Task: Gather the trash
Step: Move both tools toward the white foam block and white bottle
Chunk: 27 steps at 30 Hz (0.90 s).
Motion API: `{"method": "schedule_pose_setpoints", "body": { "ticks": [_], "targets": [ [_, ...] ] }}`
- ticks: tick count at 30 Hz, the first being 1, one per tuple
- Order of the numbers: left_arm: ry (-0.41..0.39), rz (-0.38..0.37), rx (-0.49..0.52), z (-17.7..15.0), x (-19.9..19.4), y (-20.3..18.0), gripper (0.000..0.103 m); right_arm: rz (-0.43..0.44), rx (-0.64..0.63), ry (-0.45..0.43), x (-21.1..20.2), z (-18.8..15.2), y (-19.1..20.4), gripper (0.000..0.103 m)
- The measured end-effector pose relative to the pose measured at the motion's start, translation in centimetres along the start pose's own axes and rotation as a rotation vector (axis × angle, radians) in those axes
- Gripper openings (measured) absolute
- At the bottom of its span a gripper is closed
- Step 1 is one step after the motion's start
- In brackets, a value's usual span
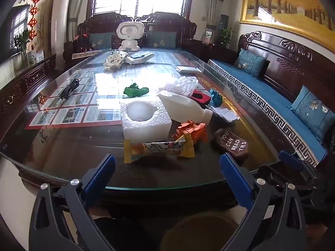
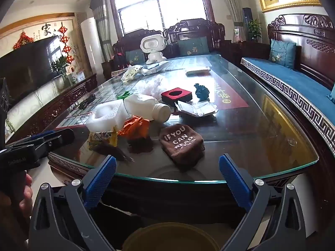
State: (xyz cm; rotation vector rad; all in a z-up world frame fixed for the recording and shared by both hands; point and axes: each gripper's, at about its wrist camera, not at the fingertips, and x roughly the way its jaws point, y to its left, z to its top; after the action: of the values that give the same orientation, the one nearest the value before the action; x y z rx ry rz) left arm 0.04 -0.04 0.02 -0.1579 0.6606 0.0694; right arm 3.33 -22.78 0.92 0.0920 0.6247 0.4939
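Trash, here a snack wrapper (image 1: 159, 148) nearest the glass table's (image 1: 62, 156) front edge among other litter: both the left gripper (image 1: 167, 167) and right gripper (image 2: 167, 167) hover spread and empty, so approach low, pinching the wrapper's raised end, possibly over a bin (image 2: 169, 238) below.

Left gripper (image 1: 167, 174): dark grey moulded arms with triangular cut-outs; blue ribbed pads (image 1: 100, 176); silver round screws at the pivots
Right gripper (image 2: 167, 174): same dark grey arms; blue ribbed pads (image 2: 234, 181); silver screws
Left gripper body from the right wrist view: black, faint pale lettering
Hand (image 2: 25, 194): bare fingers around the black handle
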Motion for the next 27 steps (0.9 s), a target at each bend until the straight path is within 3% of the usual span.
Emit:
{"method": "schedule_pose_setpoints", "body": {
  "ticks": [9, 14, 19, 24, 27],
  "targets": [
    [0.021, 0.010, 0.011, 0.6, 0.5, 0.9, 0.099, -0.024, -0.018, 0.034, 0.5, 0.2, 0.7, 0.095],
    [0.022, 0.014, -0.067, -0.1, 0.7, 1.4, 0.099, -0.044, -0.030, 0.024, 0.7, 0.3, 0.7, 0.095],
    [0.110, 0.050, -0.159, 0.1, 1.4, 2.4, 0.099, -0.043, -0.029, 0.015, 0.5, 0.3, 0.6, 0.095],
    [-0.048, -0.082, -0.138, -0.6, -1.0, 2.9, 0.099, -0.042, -0.032, -0.016, -0.5, 0.3, 0.3, 0.095],
    [-0.088, -0.128, -0.096, -1.0, -1.6, 2.5, 0.099, -0.030, -0.023, -0.040, -1.1, 0.3, 0.0, 0.095]
  ]
}}
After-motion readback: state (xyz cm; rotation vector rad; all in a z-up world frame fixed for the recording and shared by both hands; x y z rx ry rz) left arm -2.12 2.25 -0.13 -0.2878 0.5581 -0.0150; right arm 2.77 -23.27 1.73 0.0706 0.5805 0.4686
